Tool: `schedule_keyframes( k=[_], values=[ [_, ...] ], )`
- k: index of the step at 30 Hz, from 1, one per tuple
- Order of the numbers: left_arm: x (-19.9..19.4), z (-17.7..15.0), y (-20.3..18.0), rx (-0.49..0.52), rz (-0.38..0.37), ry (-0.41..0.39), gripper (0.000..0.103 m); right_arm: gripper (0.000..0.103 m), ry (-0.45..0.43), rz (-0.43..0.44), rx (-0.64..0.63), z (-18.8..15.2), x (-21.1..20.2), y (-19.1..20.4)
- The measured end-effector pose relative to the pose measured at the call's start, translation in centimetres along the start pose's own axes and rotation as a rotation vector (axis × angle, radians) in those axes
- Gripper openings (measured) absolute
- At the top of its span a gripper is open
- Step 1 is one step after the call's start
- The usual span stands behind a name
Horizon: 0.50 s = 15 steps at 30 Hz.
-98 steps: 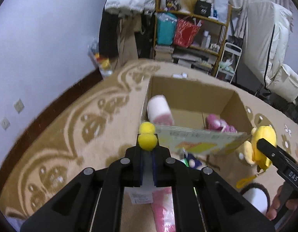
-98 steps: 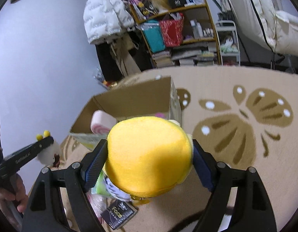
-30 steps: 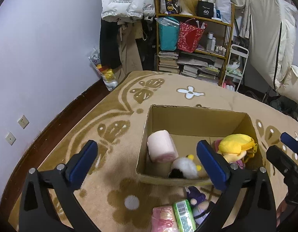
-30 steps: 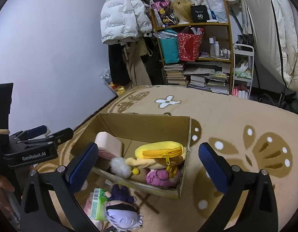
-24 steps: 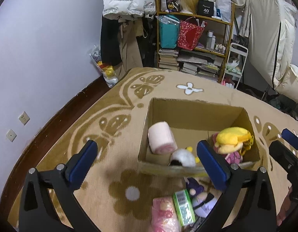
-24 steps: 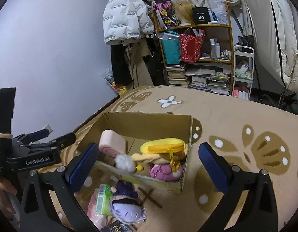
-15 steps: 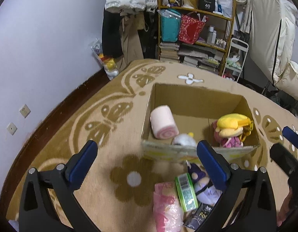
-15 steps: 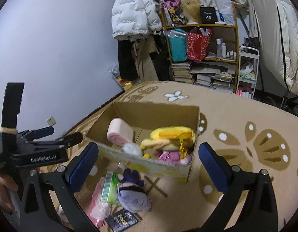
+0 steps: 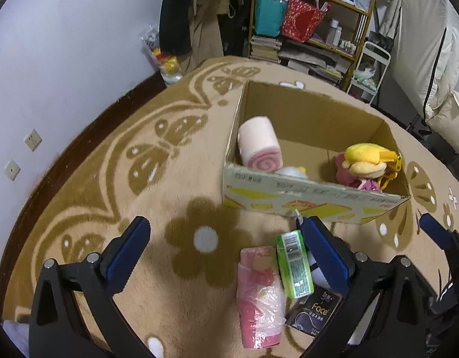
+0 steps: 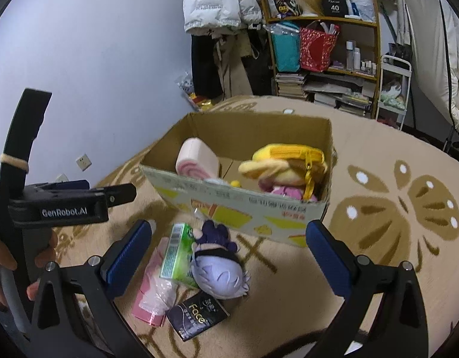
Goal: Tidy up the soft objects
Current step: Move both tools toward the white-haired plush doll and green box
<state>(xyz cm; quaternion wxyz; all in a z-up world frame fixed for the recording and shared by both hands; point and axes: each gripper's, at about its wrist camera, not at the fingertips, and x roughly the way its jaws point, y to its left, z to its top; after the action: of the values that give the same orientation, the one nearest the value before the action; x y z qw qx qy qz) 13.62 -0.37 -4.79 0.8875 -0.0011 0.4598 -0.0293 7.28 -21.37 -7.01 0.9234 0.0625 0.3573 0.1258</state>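
Observation:
An open cardboard box stands on the carpet. It holds a pink swirl-roll plush, a yellow plush pouch lying on a pink doll, and a white plush. A purple-haired doll lies on the carpet in front of the box. My left gripper is open and empty above the carpet. My right gripper is open and empty over the purple-haired doll.
Beside the doll lie a green pack, a pink wrapped pack and a black packet. A cluttered shelf and hanging coats stand behind the box. A wall runs along the left.
The white plush and the yellow pouch were let go into the box. Both grippers, now open, have drawn back and lowered toward the items on the carpet.

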Motion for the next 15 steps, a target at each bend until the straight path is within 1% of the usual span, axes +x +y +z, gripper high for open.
schedule_keyframes(
  k=[7, 11, 15],
  values=[
    [1.7, -0.6, 0.2, -0.021, -0.014, 0.061, 0.101, 0.103, 0.048, -0.009, -0.004, -1.0, 1.9, -0.4],
    [2.4, -1.2, -0.1, -0.019, -0.004, 0.079, 0.102, 0.103, 0.076, -0.017, -0.016, -1.3, 2.7, -0.4],
    [3.1, -1.5, -0.4, -0.016, -0.011, 0.1, 0.101, 0.103, 0.103, -0.017, -0.022, -1.7, 3.6, -0.4]
  ],
)
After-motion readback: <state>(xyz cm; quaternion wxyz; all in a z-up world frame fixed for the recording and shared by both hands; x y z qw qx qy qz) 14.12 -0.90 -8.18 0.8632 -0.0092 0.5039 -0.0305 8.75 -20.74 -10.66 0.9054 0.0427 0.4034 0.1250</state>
